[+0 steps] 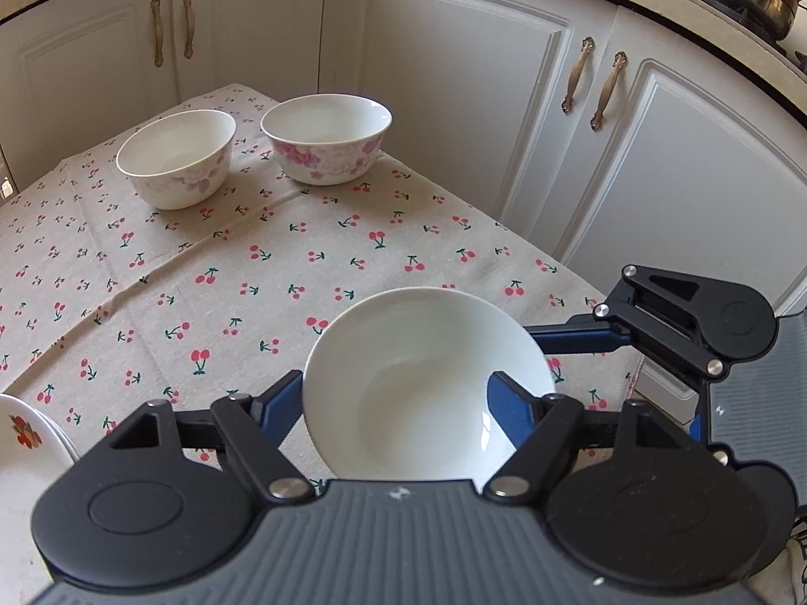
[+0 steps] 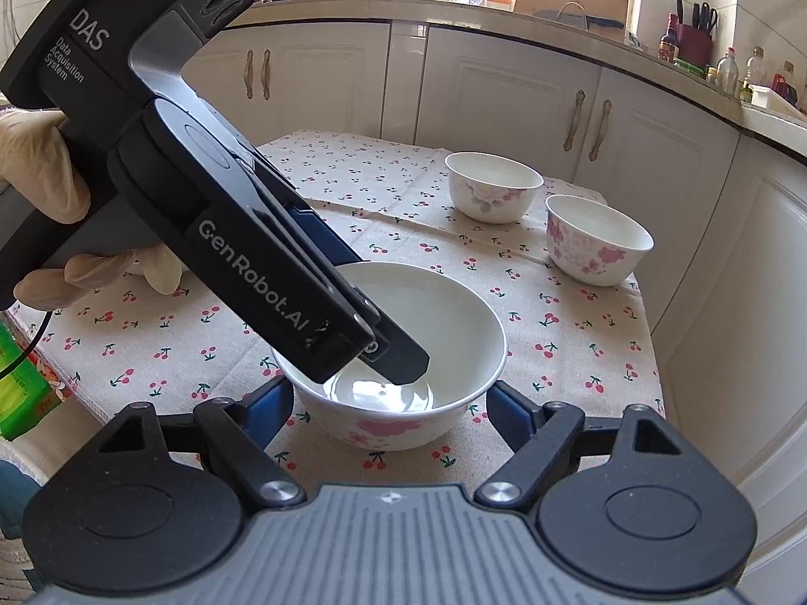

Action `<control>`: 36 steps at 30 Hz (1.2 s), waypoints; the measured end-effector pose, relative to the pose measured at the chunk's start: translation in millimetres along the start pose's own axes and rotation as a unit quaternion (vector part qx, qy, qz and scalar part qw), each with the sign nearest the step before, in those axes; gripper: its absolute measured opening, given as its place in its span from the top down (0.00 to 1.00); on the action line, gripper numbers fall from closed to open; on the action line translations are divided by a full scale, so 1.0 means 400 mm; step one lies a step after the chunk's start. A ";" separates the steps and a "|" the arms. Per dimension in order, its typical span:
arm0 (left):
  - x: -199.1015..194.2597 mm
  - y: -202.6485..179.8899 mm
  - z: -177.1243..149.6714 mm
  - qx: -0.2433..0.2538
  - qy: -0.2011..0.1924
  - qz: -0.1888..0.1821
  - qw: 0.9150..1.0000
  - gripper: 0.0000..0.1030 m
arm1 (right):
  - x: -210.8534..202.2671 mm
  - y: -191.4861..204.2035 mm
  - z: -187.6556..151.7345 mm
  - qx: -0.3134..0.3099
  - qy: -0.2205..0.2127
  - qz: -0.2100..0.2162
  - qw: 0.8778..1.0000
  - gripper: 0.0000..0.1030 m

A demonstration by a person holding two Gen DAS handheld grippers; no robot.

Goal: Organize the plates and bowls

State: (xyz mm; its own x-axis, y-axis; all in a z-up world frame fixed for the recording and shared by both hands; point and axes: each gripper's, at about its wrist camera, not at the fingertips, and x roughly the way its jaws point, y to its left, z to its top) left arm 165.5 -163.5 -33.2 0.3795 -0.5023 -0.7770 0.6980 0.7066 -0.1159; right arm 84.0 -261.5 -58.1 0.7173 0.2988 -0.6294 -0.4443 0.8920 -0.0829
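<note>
Left gripper (image 1: pixel 398 406) straddles the white floral porcelain bowl's (image 1: pixel 426 383) rim, jaws loosened, unclenched. From the right wrist view, right gripper (image 2: pixel 391 403) stands released, flanking that bowl (image 2: pixel 393 353) without touching; two matching bowls (image 2: pixel 550 212) sit well beyond it.

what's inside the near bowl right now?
One finger of the left gripper reaches inside the near bowl, over its wall. Otherwise only bare white glaze shows. The floor beneath that finger is covered.
</note>
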 end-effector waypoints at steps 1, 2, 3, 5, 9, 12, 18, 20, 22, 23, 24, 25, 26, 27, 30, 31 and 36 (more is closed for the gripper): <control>0.001 0.001 0.000 -0.001 0.000 -0.006 1.000 0.16 | 0.001 0.000 0.001 0.000 0.000 0.003 1.000 0.12; 0.001 0.001 -0.001 -0.002 -0.001 -0.007 1.000 0.13 | 0.001 0.000 0.002 0.001 -0.001 0.005 1.000 0.08; 0.000 -0.001 -0.002 0.000 -0.002 -0.003 1.000 0.10 | -0.002 0.002 0.001 0.001 -0.006 0.005 1.000 0.00; -0.002 -0.003 -0.004 0.005 -0.004 0.006 1.000 0.09 | -0.005 0.004 0.000 -0.002 -0.005 0.010 1.000 0.00; -0.012 0.010 -0.005 -0.003 -0.005 0.008 1.000 0.08 | -0.008 0.001 -0.002 0.005 0.000 0.022 1.000 0.00; -0.024 0.019 -0.003 -0.007 -0.011 0.009 1.000 0.08 | -0.021 -0.008 -0.001 0.015 -0.006 0.029 0.999 0.00; -0.049 0.021 0.006 -0.007 -0.024 0.010 1.000 0.08 | -0.040 -0.015 0.011 0.015 0.004 0.024 1.000 0.00; -0.056 0.020 0.009 -0.005 -0.028 0.008 1.000 0.08 | -0.045 -0.013 0.015 0.009 0.008 0.016 1.000 0.00; -0.063 0.018 0.014 -0.003 -0.032 0.008 0.999 0.08 | -0.048 -0.011 0.018 0.003 0.014 0.014 1.000 0.00; -0.067 0.017 0.017 -0.001 -0.034 0.009 0.999 0.08 | -0.052 -0.011 0.020 -0.001 0.013 0.013 1.000 0.00; -0.071 0.016 0.020 0.002 -0.037 0.010 0.999 0.08 | -0.056 -0.012 0.022 -0.002 0.010 0.004 1.000 0.00; -0.076 0.015 0.024 0.004 -0.040 0.011 0.999 0.08 | -0.061 -0.015 0.025 -0.003 0.004 -0.006 1.000 0.00; -0.080 0.014 0.028 0.006 -0.042 0.013 0.999 0.08 | -0.064 -0.020 0.028 -0.003 0.001 -0.010 1.000 0.00; -0.083 0.016 0.032 0.007 -0.044 0.013 0.999 0.08 | -0.068 -0.028 0.033 -0.001 -0.001 -0.012 1.000 0.00; -0.087 0.023 0.049 0.009 -0.049 0.018 0.999 0.08 | -0.080 -0.052 0.048 0.000 -0.023 -0.032 0.999 0.00; -0.087 0.027 0.056 0.010 -0.051 0.020 0.998 0.08 | -0.082 -0.061 0.053 -0.003 -0.028 -0.039 0.999 0.00; -0.083 0.049 0.105 0.007 -0.060 0.024 0.998 0.08 | -0.069 -0.116 0.072 -0.009 -0.046 -0.076 0.996 0.00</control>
State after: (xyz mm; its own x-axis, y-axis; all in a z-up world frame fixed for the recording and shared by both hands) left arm 192.0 -153.8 16.2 0.4825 -0.5239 -0.7019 0.6854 0.7248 -0.0699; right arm 100.4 -301.3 -14.5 0.8224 0.1912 -0.5358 -0.3364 0.9230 -0.1870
